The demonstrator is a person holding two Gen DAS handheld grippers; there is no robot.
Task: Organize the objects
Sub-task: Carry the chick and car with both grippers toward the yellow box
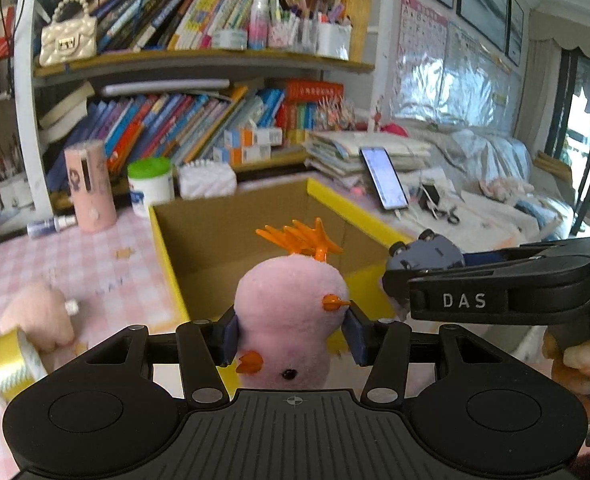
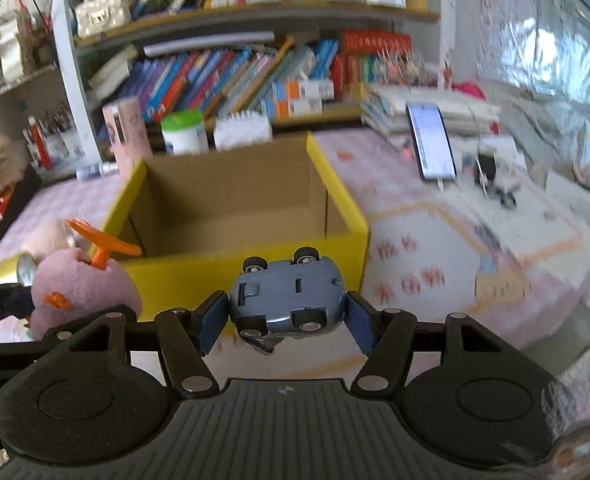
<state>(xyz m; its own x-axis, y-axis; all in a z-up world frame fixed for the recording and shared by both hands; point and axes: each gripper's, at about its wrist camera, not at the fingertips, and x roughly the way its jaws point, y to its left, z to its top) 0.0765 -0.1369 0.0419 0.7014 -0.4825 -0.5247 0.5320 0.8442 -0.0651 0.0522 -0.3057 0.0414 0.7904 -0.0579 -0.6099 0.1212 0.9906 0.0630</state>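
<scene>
My left gripper [image 1: 291,332] is shut on a pink plush bird [image 1: 291,312] with orange feet and beak, held upside down in front of the open yellow cardboard box [image 1: 167,256]. My right gripper [image 2: 287,316] is shut on a blue-grey toy car [image 2: 287,300], wheels up, just before the box's near wall [image 2: 215,276]. The car and right gripper [image 1: 399,280] show at the right of the left wrist view. The plush bird also shows at the left of the right wrist view [image 2: 83,284]. The box looks empty inside.
A second pink plush [image 1: 39,320] and a gold tape roll [image 1: 11,360] lie left of the box on the pink checked tablecloth. A pink cylinder [image 1: 91,184], a green-lidded tub [image 1: 151,184] and bookshelves stand behind. A phone [image 1: 383,176] leans at the right.
</scene>
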